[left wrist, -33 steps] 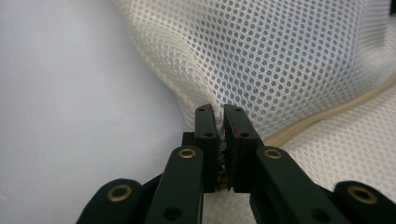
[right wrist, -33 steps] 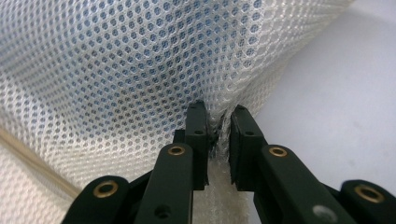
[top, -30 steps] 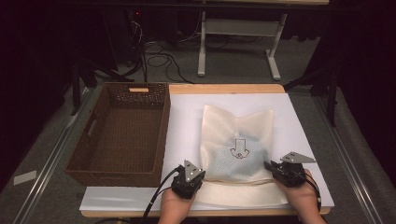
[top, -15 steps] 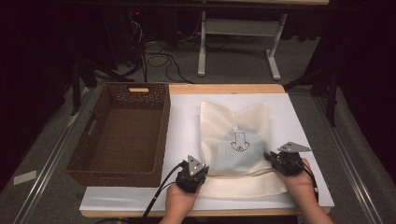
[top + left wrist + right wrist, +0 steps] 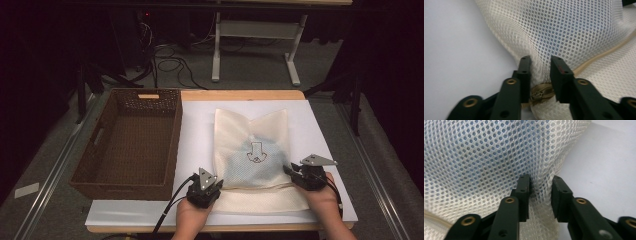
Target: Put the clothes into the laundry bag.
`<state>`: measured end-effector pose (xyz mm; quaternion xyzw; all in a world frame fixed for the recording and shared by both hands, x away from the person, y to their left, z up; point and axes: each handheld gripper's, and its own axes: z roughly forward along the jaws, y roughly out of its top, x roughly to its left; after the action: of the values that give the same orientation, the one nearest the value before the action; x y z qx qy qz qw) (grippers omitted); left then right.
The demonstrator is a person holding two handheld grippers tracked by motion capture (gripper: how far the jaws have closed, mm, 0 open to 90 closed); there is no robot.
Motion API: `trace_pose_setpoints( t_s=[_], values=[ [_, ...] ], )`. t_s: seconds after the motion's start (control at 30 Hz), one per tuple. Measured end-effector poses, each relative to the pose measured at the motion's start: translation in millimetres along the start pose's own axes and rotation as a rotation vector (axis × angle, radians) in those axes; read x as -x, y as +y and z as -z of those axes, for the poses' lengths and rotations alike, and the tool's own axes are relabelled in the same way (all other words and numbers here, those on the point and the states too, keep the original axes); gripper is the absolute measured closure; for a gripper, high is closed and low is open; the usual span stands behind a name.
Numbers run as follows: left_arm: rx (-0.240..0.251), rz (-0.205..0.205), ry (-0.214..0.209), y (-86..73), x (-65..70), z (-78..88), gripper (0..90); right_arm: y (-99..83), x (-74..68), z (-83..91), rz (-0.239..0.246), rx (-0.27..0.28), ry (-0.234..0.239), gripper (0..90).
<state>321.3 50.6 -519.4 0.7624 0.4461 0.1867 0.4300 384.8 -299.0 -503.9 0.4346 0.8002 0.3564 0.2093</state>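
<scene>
A cream mesh bag with a blue garment and a dark printed mark inside lies on the white sheet, its near part folded over. My left gripper sits at the fold's near left corner. In the left gripper view its jaws have just been opening and stand apart around a ridge of mesh, with the tan zipper low between them. My right gripper is at the fold's right edge. Its jaws have also just been opening, with loose mesh between them.
A dark brown wicker basket stands on the left half of the table, right beside the white sheet. The wooden table edge runs along the far side. Beyond it are cables and a metal stand on the floor.
Both hands carried the bag's near fold a little farther from the table's front edge, and the top layer now lies flatter. The grippers stay at its corners.
</scene>
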Motion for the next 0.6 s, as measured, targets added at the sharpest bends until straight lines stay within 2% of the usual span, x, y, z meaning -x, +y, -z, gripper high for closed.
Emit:
trace_pose_setpoints(
  t_s=[0.2, 0.3, 0.37, 0.4, 0.47, 0.53, 0.6],
  values=[
    [0.062, 0.012, 0.008, 3.6, -3.9, 19.2, 59.1, -4.1, 2.4, 13.9, -0.020, 0.047, -0.017, 62.1],
    [0.075, -0.007, 0.025, 3.4, -5.2, 32.7, 61.0, -7.0, -0.4, 25.2, -0.020, 0.069, -0.028, 61.9],
    [0.064, 0.000, 0.017, 4.6, -6.6, 40.5, 68.4, -7.7, -3.6, 34.0, -0.013, 0.090, -0.033, 62.2],
    [0.056, -0.007, 0.030, 4.8, -6.2, 43.6, 80.3, -7.3, -5.5, 38.1, -0.004, 0.103, -0.033, 62.4],
    [0.021, -0.031, 0.064, 2.9, -5.5, 43.4, 89.7, -6.3, -10.4, 46.6, 0.006, 0.134, -0.024, 63.4],
    [-0.023, -0.001, 0.055, -3.3, -6.8, 36.3, 89.8, -6.9, -15.4, 51.8, 0.008, 0.146, -0.014, 63.6],
    [-0.068, -0.011, 0.073, -6.3, -7.6, 30.0, 89.8, -9.1, -21.2, 56.0, 0.019, 0.157, 0.003, 64.0]
  ],
)
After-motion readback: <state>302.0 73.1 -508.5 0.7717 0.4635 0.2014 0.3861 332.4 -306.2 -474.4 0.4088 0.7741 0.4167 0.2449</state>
